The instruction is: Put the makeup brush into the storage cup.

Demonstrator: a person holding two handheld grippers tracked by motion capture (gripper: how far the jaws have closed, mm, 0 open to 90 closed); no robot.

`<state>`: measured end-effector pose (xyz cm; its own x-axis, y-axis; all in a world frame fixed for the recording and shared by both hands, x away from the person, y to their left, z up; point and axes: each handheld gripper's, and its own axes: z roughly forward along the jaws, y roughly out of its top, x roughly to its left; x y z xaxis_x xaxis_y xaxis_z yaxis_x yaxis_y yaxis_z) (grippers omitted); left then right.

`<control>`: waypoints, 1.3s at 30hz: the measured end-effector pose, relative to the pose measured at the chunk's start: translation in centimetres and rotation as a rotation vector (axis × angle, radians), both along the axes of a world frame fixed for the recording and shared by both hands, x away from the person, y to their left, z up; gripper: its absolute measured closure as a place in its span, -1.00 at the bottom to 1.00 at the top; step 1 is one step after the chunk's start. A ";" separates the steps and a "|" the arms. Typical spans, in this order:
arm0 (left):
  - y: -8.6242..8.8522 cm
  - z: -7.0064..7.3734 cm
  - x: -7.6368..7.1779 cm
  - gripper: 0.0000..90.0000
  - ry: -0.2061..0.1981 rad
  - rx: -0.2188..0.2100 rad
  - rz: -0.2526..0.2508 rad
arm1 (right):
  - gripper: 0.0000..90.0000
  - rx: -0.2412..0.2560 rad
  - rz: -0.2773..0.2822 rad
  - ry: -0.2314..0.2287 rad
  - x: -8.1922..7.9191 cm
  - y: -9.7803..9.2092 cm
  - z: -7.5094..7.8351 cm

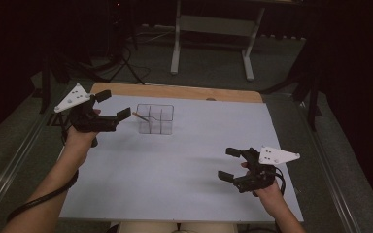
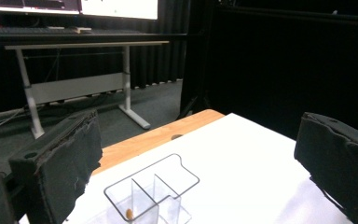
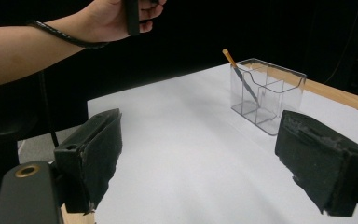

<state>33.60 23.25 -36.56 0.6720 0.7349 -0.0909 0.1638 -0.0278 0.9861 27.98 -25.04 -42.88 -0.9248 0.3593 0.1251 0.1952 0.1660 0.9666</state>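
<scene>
**Pencil in organizer, both grippers empty**

Pencil (image 1: 141, 118) sits in a clear organizer (image 1: 156, 119) at the bench's (image 1: 175, 165) far left-centre. Its lower end is hard to make out through the plastic; in the left gripper view just a small orange bit (image 2: 129, 213) shows. It leans, top end up and toward the left gripper (image 1: 110, 104). Left gripper: jaws wide apart, holding nothing, raised just left of the organizer. Right gripper (image 1: 229, 164): jaws apart, empty, near the bench's front right, well apart from the organizer.

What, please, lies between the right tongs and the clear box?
Nothing: in the high view, bare white tabletop stretches between the right tongs and the clear box.
</scene>
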 end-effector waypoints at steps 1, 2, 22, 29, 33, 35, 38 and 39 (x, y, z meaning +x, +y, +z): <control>0.0 -0.1 -0.2 -0.96 -0.002 0.001 -0.002 | -0.67 0.000 -0.001 0.000 0.0 0.0 0.0; 0.0 -0.2 -0.4 -0.96 -0.003 0.001 -0.007 | -0.67 0.002 -0.002 -0.001 0.0 0.0 0.0; -0.1 -2.2 -3.0 -0.96 0.011 0.001 -0.053 | -0.67 -0.008 -0.009 -0.005 0.0 -0.1 -0.1; 0.3 -3.0 -3.8 -0.96 0.008 0.004 -0.049 | -0.67 -0.012 -0.009 -0.003 -0.1 0.0 -0.1; 0.3 -3.5 -4.3 -0.96 0.013 -0.003 -0.057 | -0.67 -0.020 -0.007 -0.006 -0.1 0.0 -0.1; 0.2 -3.8 -4.6 -0.96 0.016 -0.003 -0.061 | -0.67 -0.019 -0.008 -0.006 -0.1 0.1 -0.1; 0.1 -4.4 -5.0 -0.96 0.022 -0.003 -0.066 | -0.67 -0.020 -0.009 -0.007 -0.1 0.1 -0.1; 0.1 -4.4 -5.0 -0.96 0.022 -0.003 -0.066 | -0.67 -0.020 -0.009 -0.007 -0.1 0.1 -0.1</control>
<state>28.61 23.36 -40.95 0.7167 0.6888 -0.1088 0.1836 -0.0359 0.9823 27.87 -24.96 -43.02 -0.9223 0.3702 0.1109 0.1897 0.1838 0.9645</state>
